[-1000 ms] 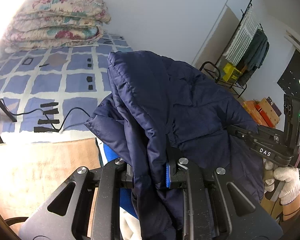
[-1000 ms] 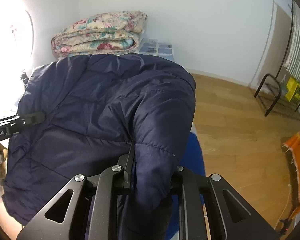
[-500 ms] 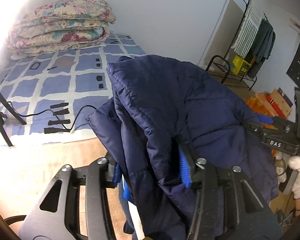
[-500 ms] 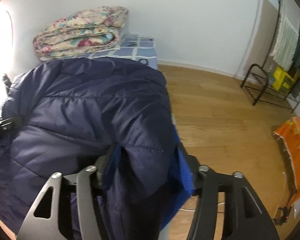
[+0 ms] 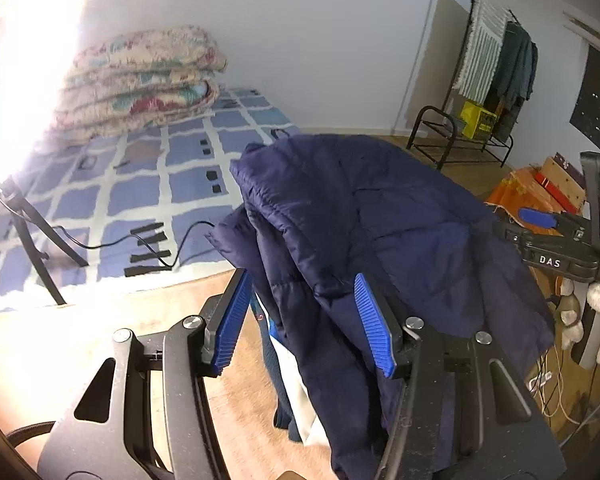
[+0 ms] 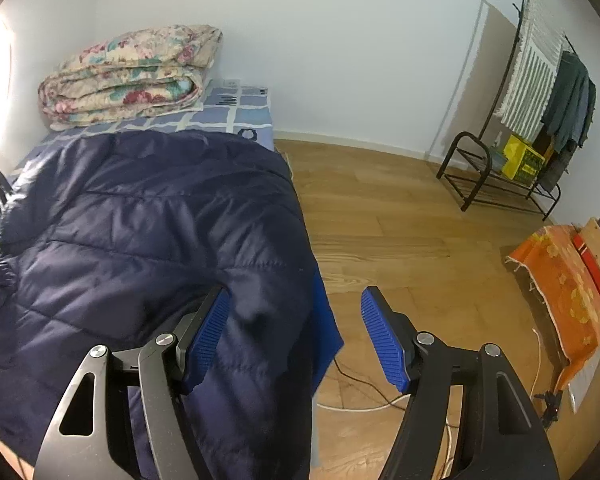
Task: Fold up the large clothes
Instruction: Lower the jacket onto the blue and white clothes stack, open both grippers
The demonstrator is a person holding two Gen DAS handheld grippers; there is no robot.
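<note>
A large navy quilted jacket (image 5: 380, 216) hangs folded in front of me, with a white and blue lining showing at its lower edge. My left gripper (image 5: 300, 320) is open, its blue pads (image 5: 374, 328) spread on either side of the jacket's hanging edge. In the right wrist view the jacket (image 6: 140, 232) fills the left half. My right gripper (image 6: 296, 336) is open too, the jacket's edge lying loose between its jaws by the left pad. The right gripper also shows at the right of the left wrist view (image 5: 548, 240).
A bed with a blue checked sheet (image 5: 140, 184) and a folded floral quilt (image 6: 128, 76) lies behind. A black cable (image 5: 112, 240) crosses the bed. A clothes rack (image 6: 540, 120) stands at the right, by orange cloth and boxes (image 6: 568, 280). Wooden floor (image 6: 400, 220) lies between.
Both grippers have opened and let go of the jacket, which they held shut one second ago. The jacket has sunk lower and settled.
</note>
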